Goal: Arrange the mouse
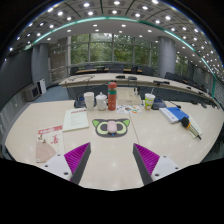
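Note:
A grey mouse pad (pixel 111 127) with dark ear-like corners lies flat on the beige table (pixel 110 160), just ahead of my fingers. A small dark object (pixel 129 108), possibly the mouse, sits beyond the pad to its right; I cannot tell for sure. My gripper (pixel 112 160) is open and empty above the table's near part. Its magenta pads (pixel 76 155) stand wide apart, with nothing between them.
Beyond the pad stand two white cups (pixel 89 99), a tall red container (pixel 112 96) and another cup (pixel 149 100). A white paper (pixel 76 119) and pink-printed sheets (pixel 50 135) lie to the left. A blue box (pixel 172 113) lies to the right.

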`<state>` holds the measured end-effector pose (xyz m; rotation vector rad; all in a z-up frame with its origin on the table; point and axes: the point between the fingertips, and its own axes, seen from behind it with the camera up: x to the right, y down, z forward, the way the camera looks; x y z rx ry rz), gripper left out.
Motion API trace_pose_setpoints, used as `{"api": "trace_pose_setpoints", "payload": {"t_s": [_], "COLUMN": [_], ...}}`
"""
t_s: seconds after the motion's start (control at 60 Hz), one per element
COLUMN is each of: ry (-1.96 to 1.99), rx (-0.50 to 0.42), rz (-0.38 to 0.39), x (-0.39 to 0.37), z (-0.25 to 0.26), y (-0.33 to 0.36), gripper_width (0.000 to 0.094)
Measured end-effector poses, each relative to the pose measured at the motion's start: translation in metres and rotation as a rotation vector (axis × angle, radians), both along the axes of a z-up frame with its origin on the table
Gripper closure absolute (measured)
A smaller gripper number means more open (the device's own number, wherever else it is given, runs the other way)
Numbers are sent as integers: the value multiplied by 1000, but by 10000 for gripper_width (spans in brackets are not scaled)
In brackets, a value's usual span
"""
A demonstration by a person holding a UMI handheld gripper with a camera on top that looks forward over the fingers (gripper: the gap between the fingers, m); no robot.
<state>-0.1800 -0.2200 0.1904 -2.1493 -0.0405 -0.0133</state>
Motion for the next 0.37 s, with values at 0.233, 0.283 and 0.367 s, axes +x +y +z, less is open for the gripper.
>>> {"api": "trace_pose_setpoints", "payload": {"t_s": [0.233, 0.283, 0.367], "ry": [-4, -4, -7], "rx": [17, 25, 39], "rz": [-10, -13, -12], "x": [11, 13, 15], "z": [16, 21, 27], "y": [-77, -84, -91], "gripper_width": [79, 83, 82]}}
